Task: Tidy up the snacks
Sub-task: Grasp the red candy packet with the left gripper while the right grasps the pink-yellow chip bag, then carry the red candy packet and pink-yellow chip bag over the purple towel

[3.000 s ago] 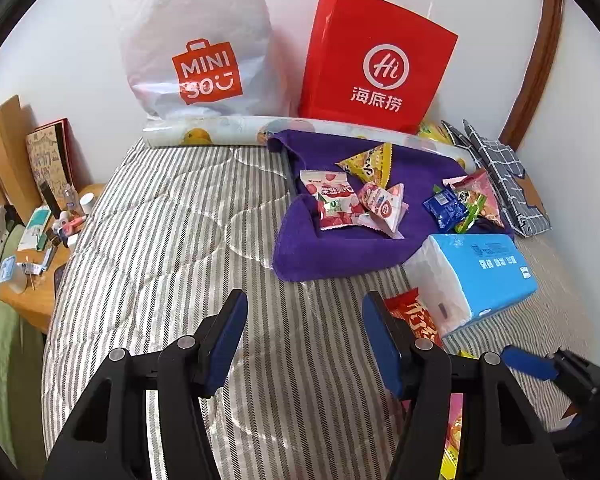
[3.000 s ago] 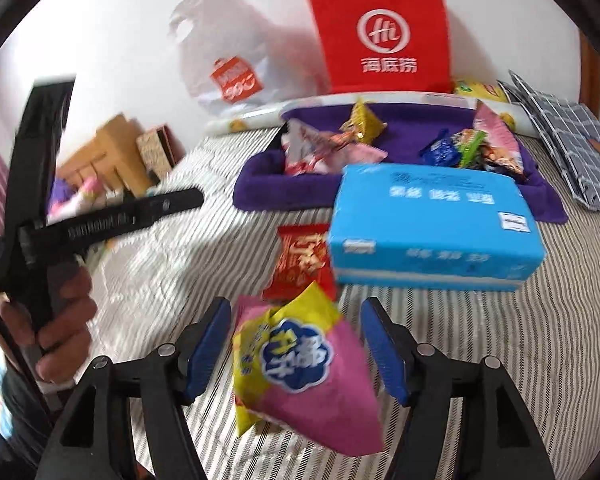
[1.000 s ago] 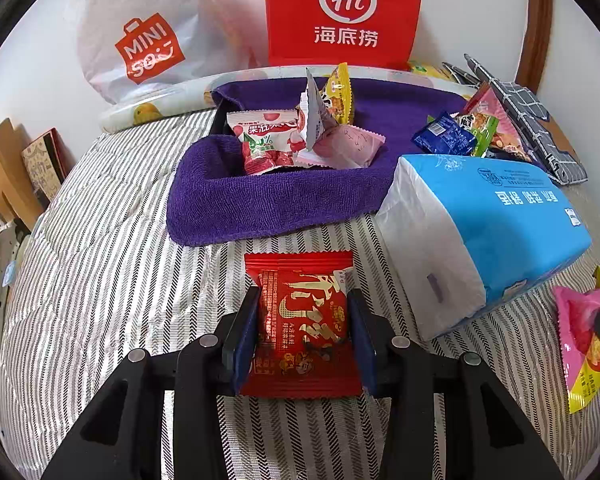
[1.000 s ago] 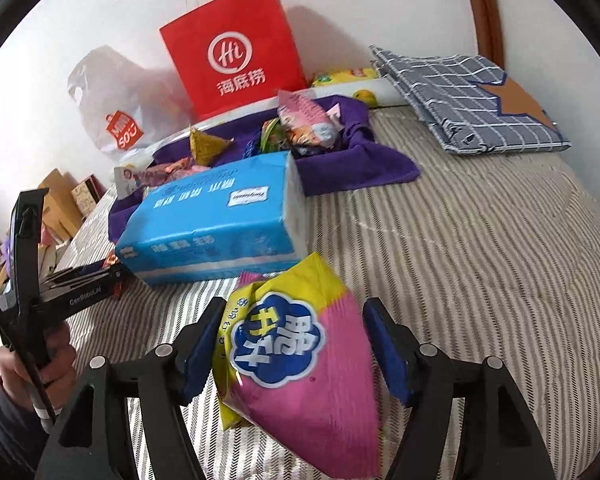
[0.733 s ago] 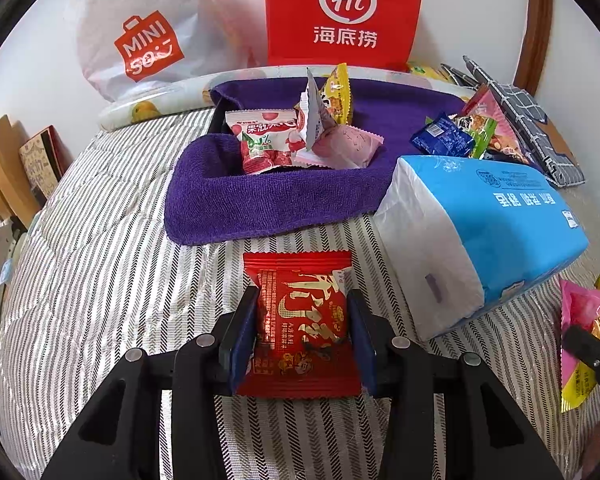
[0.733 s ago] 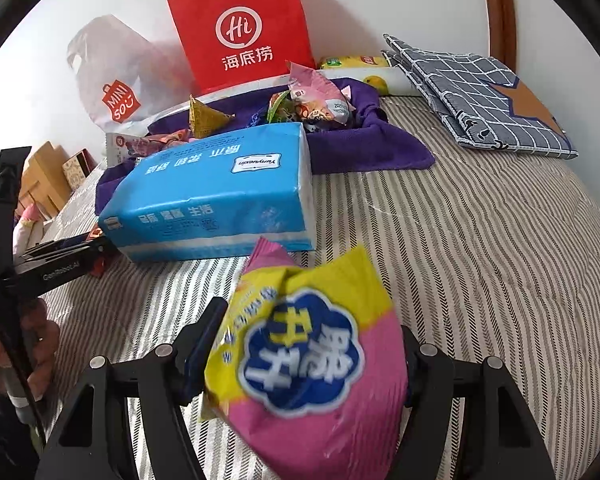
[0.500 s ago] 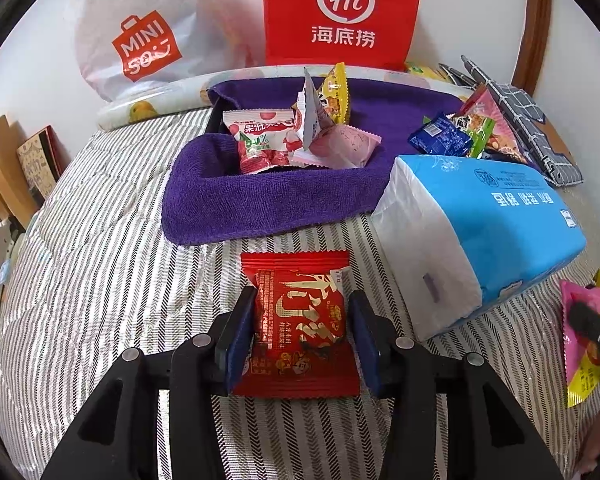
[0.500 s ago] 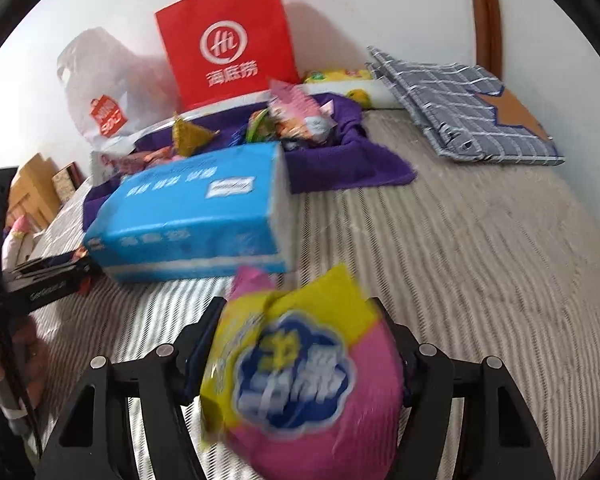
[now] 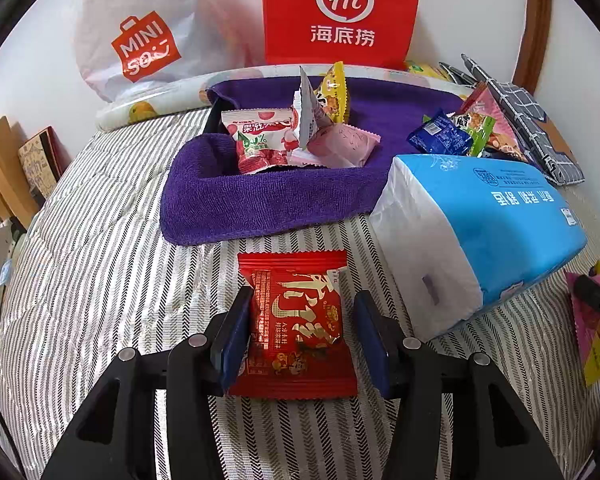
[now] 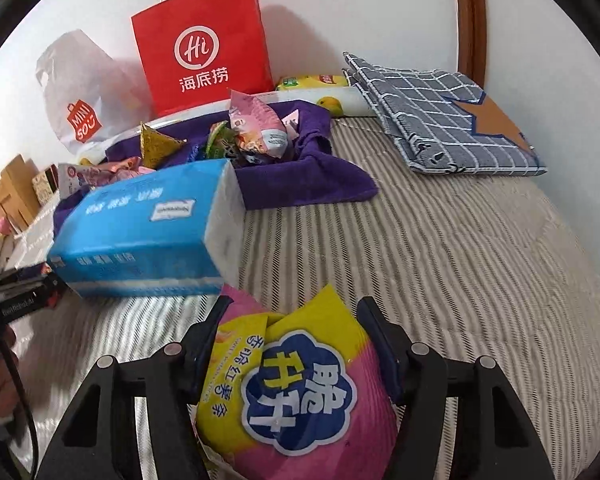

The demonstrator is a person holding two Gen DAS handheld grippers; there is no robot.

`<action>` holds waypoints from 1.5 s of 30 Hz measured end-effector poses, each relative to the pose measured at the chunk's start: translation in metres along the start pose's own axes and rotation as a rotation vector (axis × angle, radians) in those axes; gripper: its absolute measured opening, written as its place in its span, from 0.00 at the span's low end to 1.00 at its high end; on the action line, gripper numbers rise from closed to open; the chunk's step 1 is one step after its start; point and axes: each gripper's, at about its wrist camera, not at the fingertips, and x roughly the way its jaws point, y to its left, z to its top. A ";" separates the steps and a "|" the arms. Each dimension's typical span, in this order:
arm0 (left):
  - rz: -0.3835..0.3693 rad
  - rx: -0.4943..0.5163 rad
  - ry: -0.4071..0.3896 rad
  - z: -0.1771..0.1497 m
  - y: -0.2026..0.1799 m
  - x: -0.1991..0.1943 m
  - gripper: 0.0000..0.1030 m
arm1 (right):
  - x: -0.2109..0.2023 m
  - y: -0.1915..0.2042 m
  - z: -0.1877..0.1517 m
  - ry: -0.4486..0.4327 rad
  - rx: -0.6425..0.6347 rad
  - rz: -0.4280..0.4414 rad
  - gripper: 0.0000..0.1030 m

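Note:
A red snack packet lies flat on the striped bed cover between the fingers of my left gripper. Its jaws are opening: the left pad still touches the packet's edge, and the right pad stands a little off it. My right gripper is closing on a pink and yellow snack bag, whose top is crumpled between the pads. Farther back, a purple towel holds several snack packets. The pink bag also shows at the right edge of the left wrist view.
A blue tissue pack lies between the two grippers, in front of the towel. A red paper bag and a white plastic bag lean on the back wall. A folded checked cloth lies at the back right. The bed's left edge drops to cluttered furniture.
My left jaws have spread away from the red packet, which stays on the bed. The right jaws have drawn in on the pink and yellow bag and crumpled it.

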 end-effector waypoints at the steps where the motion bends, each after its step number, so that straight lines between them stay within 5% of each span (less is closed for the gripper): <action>1: 0.000 0.001 0.000 0.000 0.000 0.000 0.49 | -0.002 -0.001 -0.002 -0.002 -0.006 -0.011 0.58; 14: -0.043 -0.039 -0.007 0.000 0.008 -0.002 0.47 | 0.011 -0.026 0.012 0.020 0.108 -0.127 0.47; 39: -0.045 -0.034 0.000 0.000 0.007 -0.003 0.47 | 0.034 0.024 0.026 0.032 0.056 -0.023 0.47; 45: -0.045 -0.032 0.002 0.001 0.007 -0.003 0.47 | 0.026 0.021 0.019 0.040 0.023 -0.016 0.55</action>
